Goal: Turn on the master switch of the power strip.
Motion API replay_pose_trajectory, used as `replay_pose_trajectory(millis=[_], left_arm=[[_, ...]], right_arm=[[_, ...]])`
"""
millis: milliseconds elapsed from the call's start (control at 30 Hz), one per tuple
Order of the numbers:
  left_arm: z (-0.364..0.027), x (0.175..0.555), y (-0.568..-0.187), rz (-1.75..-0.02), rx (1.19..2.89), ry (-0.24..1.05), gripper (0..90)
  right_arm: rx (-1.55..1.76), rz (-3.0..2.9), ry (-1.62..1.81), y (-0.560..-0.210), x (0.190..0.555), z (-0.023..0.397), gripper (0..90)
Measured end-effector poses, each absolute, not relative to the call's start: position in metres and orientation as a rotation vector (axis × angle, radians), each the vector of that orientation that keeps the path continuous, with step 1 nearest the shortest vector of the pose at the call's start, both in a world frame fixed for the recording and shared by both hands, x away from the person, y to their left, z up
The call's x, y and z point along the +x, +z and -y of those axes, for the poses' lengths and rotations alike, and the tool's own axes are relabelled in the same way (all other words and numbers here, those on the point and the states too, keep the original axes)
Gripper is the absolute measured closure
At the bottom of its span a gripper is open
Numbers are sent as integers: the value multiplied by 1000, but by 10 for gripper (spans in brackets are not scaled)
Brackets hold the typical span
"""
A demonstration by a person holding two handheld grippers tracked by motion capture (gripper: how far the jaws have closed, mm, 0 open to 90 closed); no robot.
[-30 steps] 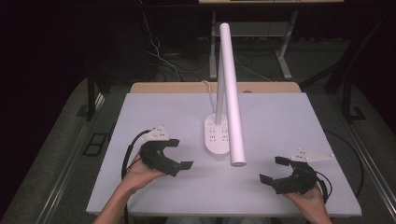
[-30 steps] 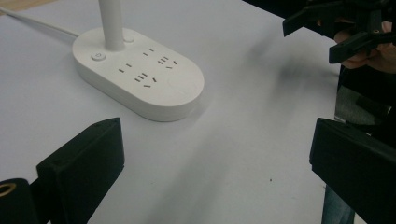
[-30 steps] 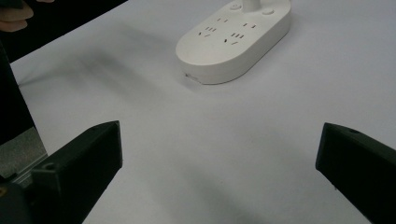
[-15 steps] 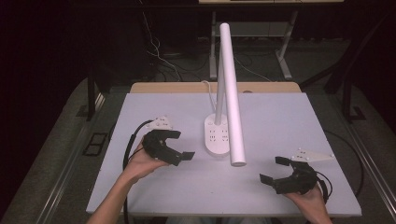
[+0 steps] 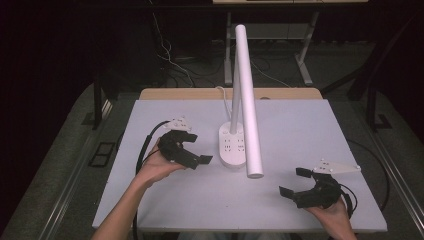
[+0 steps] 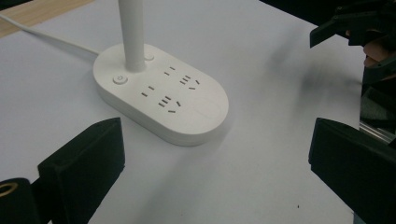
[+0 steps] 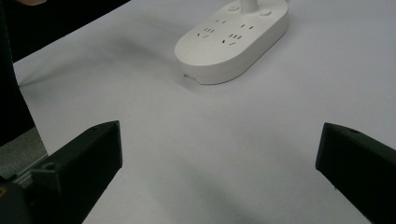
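The left gripper [image 5: 196,149], jaws released, hovered just beside the desk lamp base [image 5: 233,146]; the right gripper [image 5: 296,182], jaws likewise released, hung well apart.

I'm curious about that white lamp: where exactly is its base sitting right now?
In the high view the lamp base sits near the middle of the table, just right of the left gripper and well apart from the right gripper.

White desk lamp [image 5: 239,120] stands upright mid-desk on its oval base [image 6: 163,95], which has socket slots and a small round button [image 6: 120,79] on top. A slim post rises from the base's far end; the long tube head slopes forward over it.
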State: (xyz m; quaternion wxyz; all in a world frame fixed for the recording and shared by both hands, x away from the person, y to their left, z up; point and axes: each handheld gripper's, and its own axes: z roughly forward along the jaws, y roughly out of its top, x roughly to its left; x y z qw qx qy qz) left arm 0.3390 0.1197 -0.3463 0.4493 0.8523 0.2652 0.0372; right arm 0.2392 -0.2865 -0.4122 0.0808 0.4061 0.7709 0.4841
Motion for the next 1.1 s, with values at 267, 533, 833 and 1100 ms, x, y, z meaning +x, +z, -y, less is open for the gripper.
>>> replay_pose_trajectory(millis=[267, 533, 833, 1100], left_arm=[[-116, 352, -346, -671, 2118, 97, 28], [-115, 368, -345, -694, 2120, 104, 31], [-114, 383, -349, -720, 2128, 112, 37], [-107, 394, -350, -725, 2144, 108, 37]], right_arm=[[1211, -2306, 1448, -412, 239, 288, 0], [1201, -2309, 1444, -413, 239, 287, 0], [1207, -2310, 1444, -413, 239, 287, 0], [1195, -2324, 1439, -414, 239, 285, 0]])
